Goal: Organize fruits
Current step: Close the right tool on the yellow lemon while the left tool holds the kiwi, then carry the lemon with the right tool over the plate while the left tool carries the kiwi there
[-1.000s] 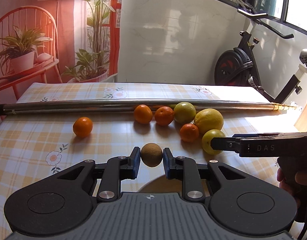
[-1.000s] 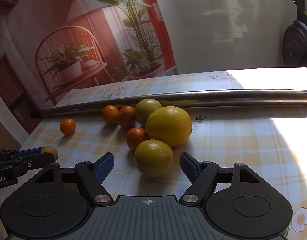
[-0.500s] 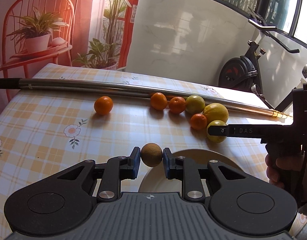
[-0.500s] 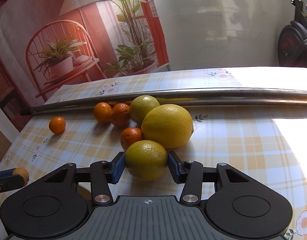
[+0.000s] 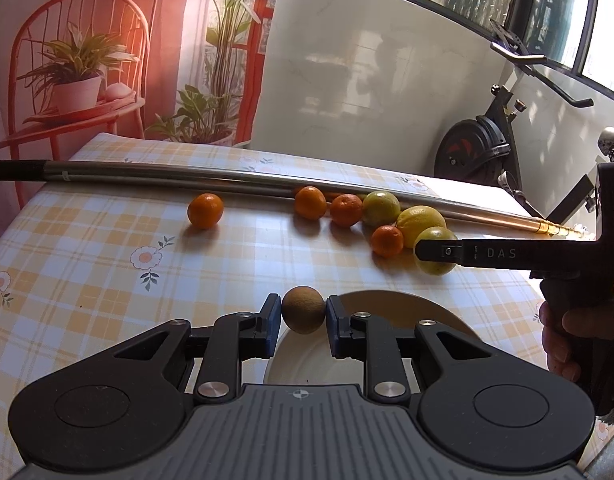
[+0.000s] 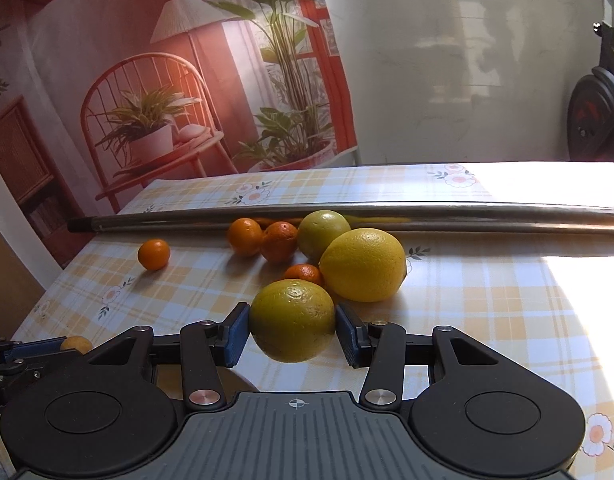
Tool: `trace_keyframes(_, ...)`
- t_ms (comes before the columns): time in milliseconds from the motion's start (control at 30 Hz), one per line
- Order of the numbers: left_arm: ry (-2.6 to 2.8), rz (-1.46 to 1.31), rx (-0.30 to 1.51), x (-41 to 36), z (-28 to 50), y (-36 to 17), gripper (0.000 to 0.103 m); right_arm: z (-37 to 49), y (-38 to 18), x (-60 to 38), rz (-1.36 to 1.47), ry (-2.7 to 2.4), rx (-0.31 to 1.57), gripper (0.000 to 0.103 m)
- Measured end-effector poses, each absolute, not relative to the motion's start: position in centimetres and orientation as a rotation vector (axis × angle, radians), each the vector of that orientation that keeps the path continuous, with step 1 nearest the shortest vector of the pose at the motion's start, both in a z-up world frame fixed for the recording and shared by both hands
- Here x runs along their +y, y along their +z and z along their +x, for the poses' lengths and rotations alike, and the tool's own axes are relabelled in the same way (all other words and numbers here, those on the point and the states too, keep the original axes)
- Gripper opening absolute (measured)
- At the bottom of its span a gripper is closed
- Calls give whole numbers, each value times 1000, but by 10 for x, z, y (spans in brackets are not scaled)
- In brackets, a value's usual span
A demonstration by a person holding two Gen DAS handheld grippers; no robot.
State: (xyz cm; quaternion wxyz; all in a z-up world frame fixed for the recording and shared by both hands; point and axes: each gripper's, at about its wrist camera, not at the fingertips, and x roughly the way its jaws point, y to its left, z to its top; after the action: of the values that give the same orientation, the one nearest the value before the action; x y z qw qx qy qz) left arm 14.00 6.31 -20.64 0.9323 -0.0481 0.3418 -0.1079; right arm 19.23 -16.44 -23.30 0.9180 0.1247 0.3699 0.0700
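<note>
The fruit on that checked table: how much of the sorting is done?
Little looks finished: the white plate shows no fruit in its visible part. In hand: the left gripper clamps a small brown fruit over the plate, and the right gripper grips a yellow-green citrus. Left: four oranges, a large lemon and another greenish citrus by the metal pole.
</note>
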Motion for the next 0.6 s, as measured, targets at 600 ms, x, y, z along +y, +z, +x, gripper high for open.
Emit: trace_keyframes(600,-210,-163,746,67,123,-205,25,113,-226,-159,331,219,781,43)
